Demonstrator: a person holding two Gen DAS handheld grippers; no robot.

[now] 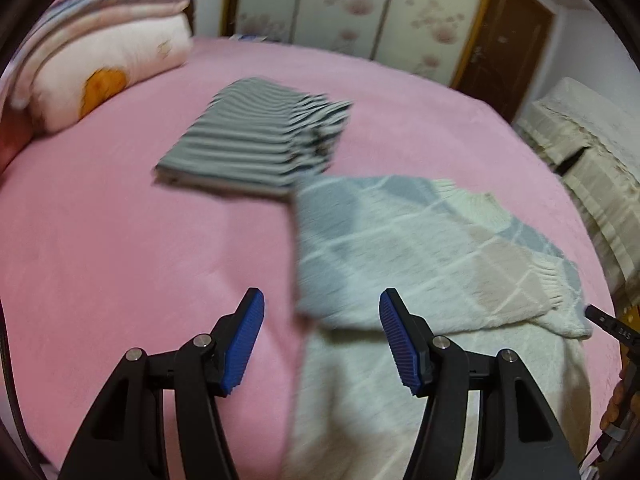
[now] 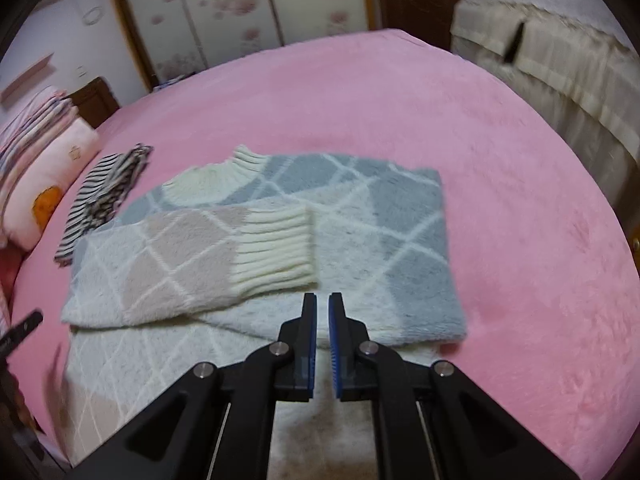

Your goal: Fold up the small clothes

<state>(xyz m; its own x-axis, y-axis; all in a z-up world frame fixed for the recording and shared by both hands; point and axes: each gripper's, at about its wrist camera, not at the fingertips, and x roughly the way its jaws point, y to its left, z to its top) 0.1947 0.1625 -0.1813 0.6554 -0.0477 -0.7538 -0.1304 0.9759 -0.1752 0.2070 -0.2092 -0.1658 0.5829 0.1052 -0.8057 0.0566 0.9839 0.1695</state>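
A fluffy sweater (image 2: 360, 220) with a grey, beige and cream diamond pattern lies flat on the pink bed (image 2: 520, 200). One sleeve is folded across its body, and the ribbed cuff (image 2: 276, 244) rests near the middle. My right gripper (image 2: 323, 298) hovers just above the sweater's near part, shut with nothing between its pads. In the left wrist view the sweater (image 1: 420, 240) lies to the right. My left gripper (image 1: 322, 300) stands open over its left edge, holding nothing. A folded grey-striped garment (image 1: 256, 136) lies beyond it.
Stacked pillows and bedding (image 1: 108, 72) sit at the bed's far left. A flowered wardrobe (image 1: 340, 8) and a brown door (image 1: 508, 40) stand behind the bed. Cream-covered furniture (image 2: 560, 52) is to the right. A person's hand (image 1: 616, 412) shows at the right edge.
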